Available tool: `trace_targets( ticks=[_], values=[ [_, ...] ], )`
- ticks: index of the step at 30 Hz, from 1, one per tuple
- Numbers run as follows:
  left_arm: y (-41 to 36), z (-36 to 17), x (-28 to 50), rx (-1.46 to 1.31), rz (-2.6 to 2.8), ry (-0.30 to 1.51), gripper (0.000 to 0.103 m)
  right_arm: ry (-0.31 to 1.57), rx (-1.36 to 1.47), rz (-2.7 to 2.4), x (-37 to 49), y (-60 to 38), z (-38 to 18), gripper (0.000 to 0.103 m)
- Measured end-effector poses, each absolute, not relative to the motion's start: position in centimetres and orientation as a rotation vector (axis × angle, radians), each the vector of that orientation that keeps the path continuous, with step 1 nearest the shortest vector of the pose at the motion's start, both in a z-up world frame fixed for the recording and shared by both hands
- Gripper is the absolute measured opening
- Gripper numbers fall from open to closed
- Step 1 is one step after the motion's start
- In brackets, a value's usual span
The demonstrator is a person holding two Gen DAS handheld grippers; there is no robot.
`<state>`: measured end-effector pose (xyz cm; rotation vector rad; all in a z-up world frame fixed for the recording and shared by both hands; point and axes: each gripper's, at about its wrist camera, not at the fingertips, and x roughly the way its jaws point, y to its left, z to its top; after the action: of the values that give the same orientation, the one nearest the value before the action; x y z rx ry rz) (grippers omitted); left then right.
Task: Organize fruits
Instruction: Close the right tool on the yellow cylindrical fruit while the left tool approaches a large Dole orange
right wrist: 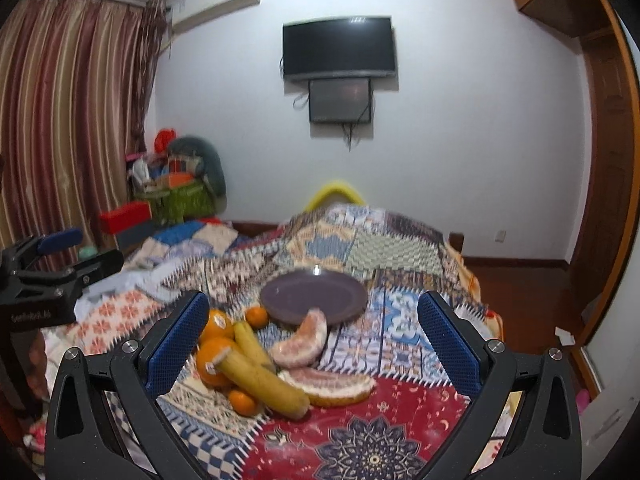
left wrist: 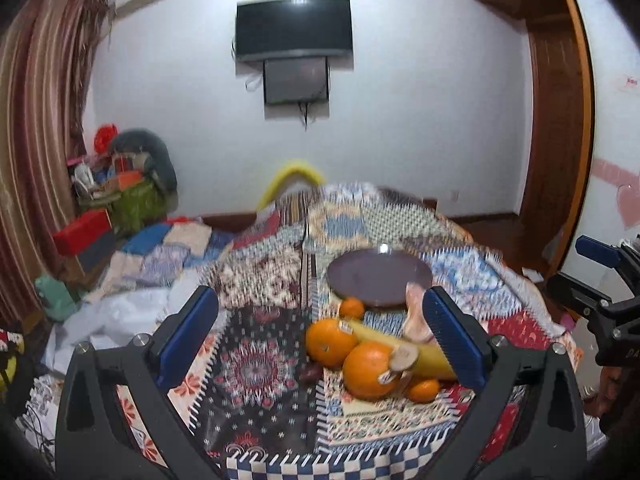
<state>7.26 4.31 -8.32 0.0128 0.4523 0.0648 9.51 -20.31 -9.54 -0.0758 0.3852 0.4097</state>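
Note:
An empty purple plate (left wrist: 380, 278) (right wrist: 314, 296) lies on the patterned cloth. In front of it sits a heap of fruit: two large oranges (left wrist: 330, 342) (right wrist: 214, 362), small tangerines (left wrist: 352, 307) (right wrist: 257, 316), bananas (left wrist: 424, 354) (right wrist: 266, 380) and two peeled pomelo segments (right wrist: 304, 346). My left gripper (left wrist: 320, 340) is open, its fingers either side of the heap, above it. My right gripper (right wrist: 314, 340) is open too, with the fruit between and below its fingers. A small dark fruit (left wrist: 310, 372) lies left of the oranges.
The patchwork cloth (right wrist: 400, 400) covers a table or bed that drops off at the right to a wooden floor (right wrist: 528, 292). Boxes and bags (right wrist: 172, 196) are piled at the far left by a curtain (right wrist: 68, 120). A television (right wrist: 340, 46) hangs on the wall.

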Motion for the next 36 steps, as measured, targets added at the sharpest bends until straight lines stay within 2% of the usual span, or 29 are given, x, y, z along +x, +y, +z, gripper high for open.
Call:
trace_targets(
  ticks=[6,10,14,16,19,25,36],
  values=[
    [5.1,-11.9,9.6,0.011,0.047,0.566,0.101,0.526,-0.104,0.459,11.4,-19.0,-12.9,0.101],
    [5.3,-14.2,11.3,0.012,0.002,0.661,0.09,0.628,-0.106,0.508,12.7,-18.2,-14.9,0.098],
    [5.6,-16.6,12.8,-0.001,-0.038,0.754,0.081,0.692,-0.121,0.541,13.7,-17.1,-16.8,0.085],
    [5.7,-17.1,13.0,-0.008,-0.05,0.784,0.077,0.722,-0.119,0.557,14.2,-16.6,-17.7,0.084],
    [5.8,-17.9,13.3,-0.033,-0.077,0.815,0.075,0.76,-0.117,0.587,14.9,-15.9,-18.7,0.075],
    [5.7,-19.2,14.3,-0.069,-0.105,0.859,0.074,0.8,-0.153,0.621,15.6,-14.4,-20.0,0.069],
    [5.3,-20.5,15.2,-0.08,-0.134,0.902,0.074,0.804,-0.174,0.668,17.1,-13.4,-21.1,0.069]
  ],
)
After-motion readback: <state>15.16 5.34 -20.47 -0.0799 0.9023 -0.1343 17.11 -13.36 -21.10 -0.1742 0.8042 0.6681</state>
